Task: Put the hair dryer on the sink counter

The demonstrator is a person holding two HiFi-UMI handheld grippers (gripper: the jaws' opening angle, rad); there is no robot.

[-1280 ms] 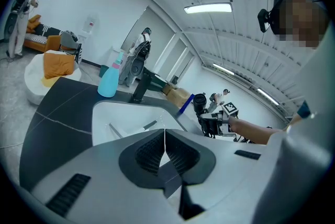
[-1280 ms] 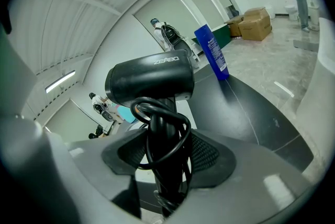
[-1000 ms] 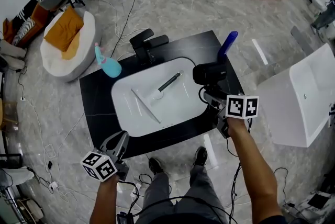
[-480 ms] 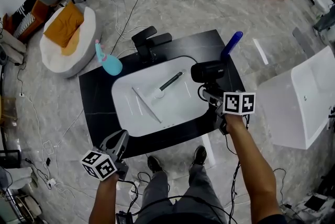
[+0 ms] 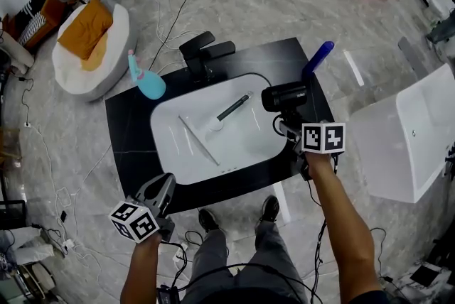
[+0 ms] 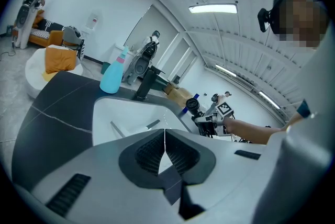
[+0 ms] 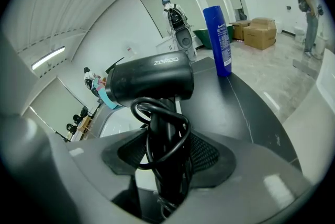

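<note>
Over the right-hand strip of the black surface point(image 5: 131, 146), between the white basin point(image 5: 165, 126) and the blue bottle point(image 5: 317, 57), the hair dryer point(image 5: 284, 96) is held by its handle point(image 7: 166, 131). The right claw point(image 5: 288, 126) is pinched on that handle, and in the right gripper view the ribbed pads are seen pressed against it from both sides. The barrel lies crosswise just above the jaws. Whether the dryer's underside already touches the surface cannot be told from any view. Several risks can be judged from here. The strip is narrow and the dryer looks top-heavy, so if it is let go before it is settled it may topple into the basin or off the outer edge. The blue bottle stands near the barrel and could be knocked over by a careless swing. The cord point(image 7: 157, 113) is looped around the handle and runs down between the jaws. It may be caught on the claw as the jaws are spread, and the dryer dragged out of place. The left claw point(image 6: 165, 150) is pressed together with nothing between its jaws. It is held off the near left corner of the surface, well apart from the dryer.
</note>
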